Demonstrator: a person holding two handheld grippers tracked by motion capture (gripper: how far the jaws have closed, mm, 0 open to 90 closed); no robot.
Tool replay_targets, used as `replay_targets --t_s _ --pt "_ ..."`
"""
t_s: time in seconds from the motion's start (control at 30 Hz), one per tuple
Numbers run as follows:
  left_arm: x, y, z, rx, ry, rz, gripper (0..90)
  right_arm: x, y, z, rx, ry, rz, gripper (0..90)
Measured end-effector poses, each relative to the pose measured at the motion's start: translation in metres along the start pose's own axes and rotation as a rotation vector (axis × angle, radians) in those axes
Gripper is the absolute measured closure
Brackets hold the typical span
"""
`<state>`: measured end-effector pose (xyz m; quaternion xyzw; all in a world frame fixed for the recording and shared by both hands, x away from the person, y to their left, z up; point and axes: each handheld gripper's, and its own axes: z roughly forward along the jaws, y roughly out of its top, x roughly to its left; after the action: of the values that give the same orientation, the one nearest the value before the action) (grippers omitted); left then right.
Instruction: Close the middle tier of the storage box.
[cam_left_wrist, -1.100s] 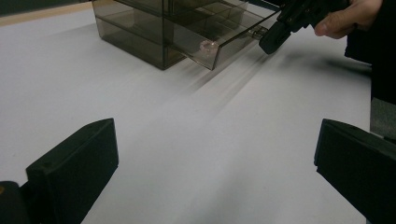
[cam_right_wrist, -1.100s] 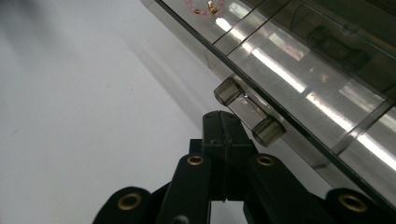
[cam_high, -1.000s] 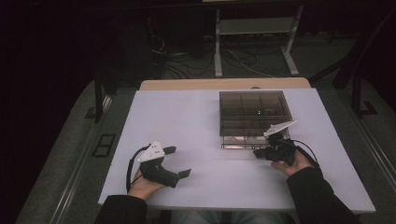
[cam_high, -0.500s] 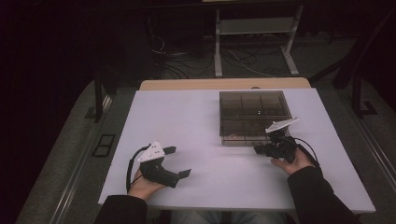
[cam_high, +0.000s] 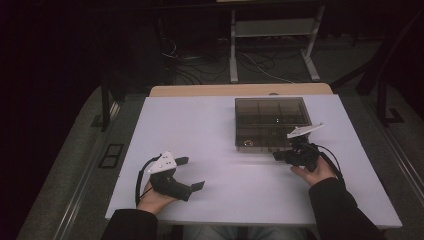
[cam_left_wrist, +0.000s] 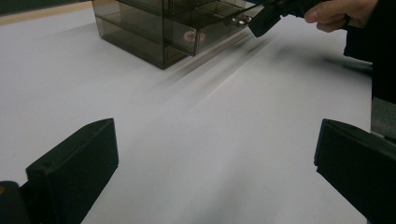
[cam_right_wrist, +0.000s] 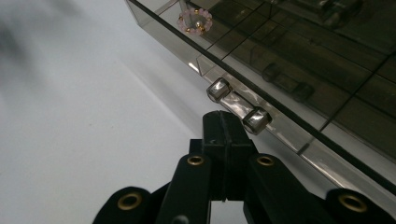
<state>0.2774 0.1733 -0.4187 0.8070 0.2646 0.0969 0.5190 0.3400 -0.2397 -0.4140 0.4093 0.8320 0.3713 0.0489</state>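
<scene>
While the left gripper rests with fingers spread wide and empty, the right gripper, fingers pressed together, touches the smoky transparent compartment box's drawer handle at five o'clock on the white surface.

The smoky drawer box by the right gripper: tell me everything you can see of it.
The drawer box is dark, see-through plastic, with a gridded top and stacked drawers, standing upright on the white table at its far right. A metal drawer handle faces the right gripper, whose shut fingers sit at it; contact is unclear. A pink beaded ring lies inside.
</scene>
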Motion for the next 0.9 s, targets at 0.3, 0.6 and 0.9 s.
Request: replay_targets --t_s 0.3,0.6,0.9 --pt "0.0002 0.0 0.0002 0.001 0.0 0.001 0.0 -0.0023 0.0007 0.0004 -0.003 -0.011 0.004 88.9" --pt "-0.0001 -0.0001 0.0007 0.002 0.0 0.001 0.0 -0.0036 0.001 0.0025 0.001 -0.022 0.004 88.9" --pt "-0.0001 -0.0001 0.0006 0.002 0.0 0.002 0.0 -0.0049 0.0023 0.0024 -0.008 -0.033 0.01 88.9"
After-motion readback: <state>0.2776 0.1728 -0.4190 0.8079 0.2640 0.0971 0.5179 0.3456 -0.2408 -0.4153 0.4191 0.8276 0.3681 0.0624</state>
